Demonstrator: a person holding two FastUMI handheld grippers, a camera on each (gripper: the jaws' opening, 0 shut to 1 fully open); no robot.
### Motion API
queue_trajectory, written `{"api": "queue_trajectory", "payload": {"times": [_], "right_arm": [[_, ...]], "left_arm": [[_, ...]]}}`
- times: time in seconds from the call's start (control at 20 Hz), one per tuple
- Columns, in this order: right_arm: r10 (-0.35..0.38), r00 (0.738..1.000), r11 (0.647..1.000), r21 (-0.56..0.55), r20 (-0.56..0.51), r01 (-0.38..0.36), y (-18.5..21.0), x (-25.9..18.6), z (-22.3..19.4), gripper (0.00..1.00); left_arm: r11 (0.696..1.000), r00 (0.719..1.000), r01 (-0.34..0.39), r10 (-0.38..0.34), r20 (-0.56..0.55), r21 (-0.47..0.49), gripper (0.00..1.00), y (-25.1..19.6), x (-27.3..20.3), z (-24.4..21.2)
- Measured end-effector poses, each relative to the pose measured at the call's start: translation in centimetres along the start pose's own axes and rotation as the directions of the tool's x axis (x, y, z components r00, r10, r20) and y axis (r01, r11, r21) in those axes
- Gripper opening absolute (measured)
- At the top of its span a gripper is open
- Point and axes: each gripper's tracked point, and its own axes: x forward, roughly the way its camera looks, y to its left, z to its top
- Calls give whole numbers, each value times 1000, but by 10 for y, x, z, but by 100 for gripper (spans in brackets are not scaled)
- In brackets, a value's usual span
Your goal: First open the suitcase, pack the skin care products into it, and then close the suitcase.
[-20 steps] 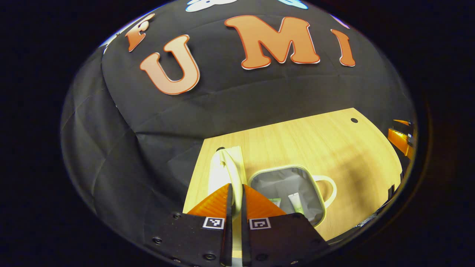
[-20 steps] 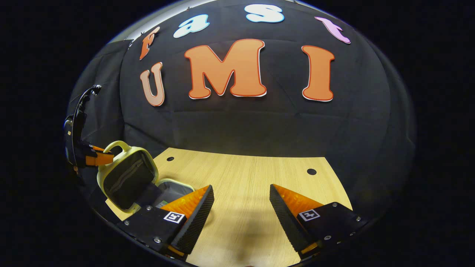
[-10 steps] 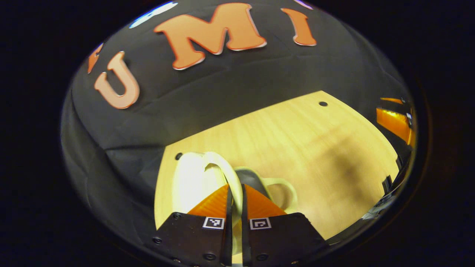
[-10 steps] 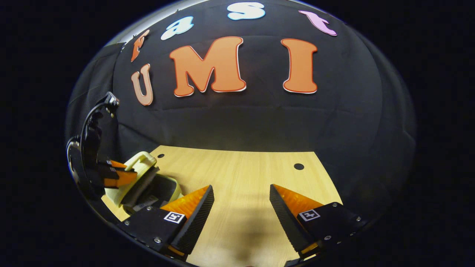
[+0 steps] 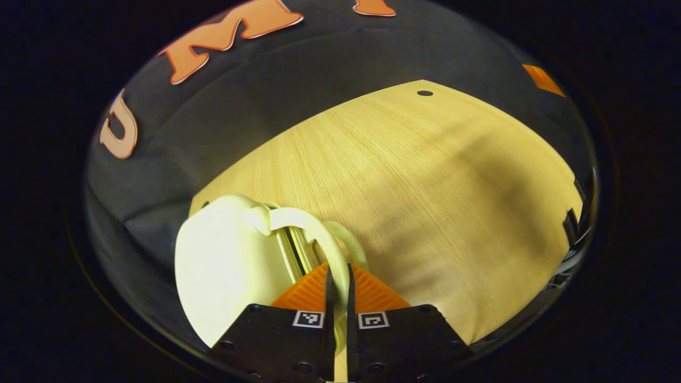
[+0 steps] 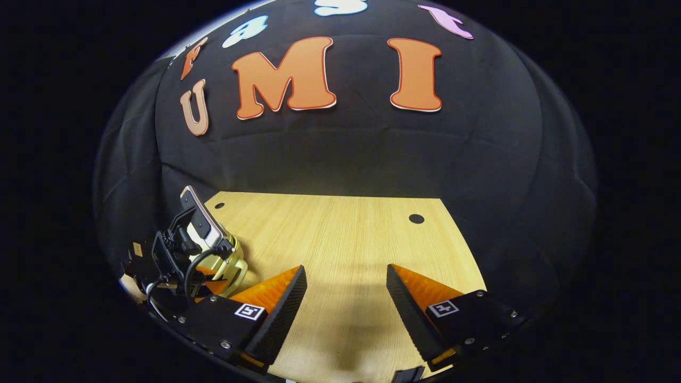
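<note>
The small cream suitcase lies on the wooden table with its lid folded down onto the base; only a thin seam shows between the halves. My left gripper is shut on the lid's curved cream handle, and the base's handle lies just behind it. In the right gripper view the suitcase sits at the lower left, mostly covered by the left gripper above it. My right gripper hangs open over bare table, to the right of the case. The skin care products are hidden inside.
The table has small round holes near its far corners. The black booth wall rises right behind it. Bare wood stretches to the right of the suitcase.
My left gripper has swung the lid by its handle down from upright onto the base, hiding the grey lining and the tubes. The right gripper has stayed open over the table.
</note>
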Motion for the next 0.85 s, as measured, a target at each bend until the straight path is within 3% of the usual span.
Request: {"api": "queue_trajectory", "payload": {"times": [0.15, 0.25, 0.3, 0.45, 0.5, 0.7, 0.75, 0.85], "right_arm": [[-5, 1000, 1000, 1, -13, 5, -2, 1, -4, 96], [6, 1000, 1000, 8, -22, -6, 1, -2, -5, 96], [12, 1000, 1000, 9, -18, -12, 4, -4, -3, 96], [-6, 1000, 1000, 27, -10, 6, 7, -6, 3, 96], [-1, 1000, 999, 40, -8, 1, 12, -8, 5, 96], [-7, 999, 999, 52, 49, 5, 26, -18, 30, 96], [-15, 996, 999, 46, 90, 11, 27, -24, 43, 96], [-29, 983, 999, 34, 181, 23, 32, -34, 71, 96]], "left_arm": [[1000, 1000, -3, 3, 2, -16, 9, -2, 0, 2], [999, 1000, 8, -9, -25, -39, 21, -5, 0, -3], [999, 1000, 0, -1, -20, -50, 22, -1, -3, -4], [990, 997, 65, -58, 55, -124, 80, -4, -15, 18], [987, 996, 57, -45, 81, -149, 100, 7, -22, 25], [956, 966, 53, 24, 257, -290, 99, 60, -75, 80], [941, 944, 72, 42, 327, -330, 99, 75, -93, 99], [908, 874, 120, 95, 476, -401, 99, 106, -131, 139]]}}
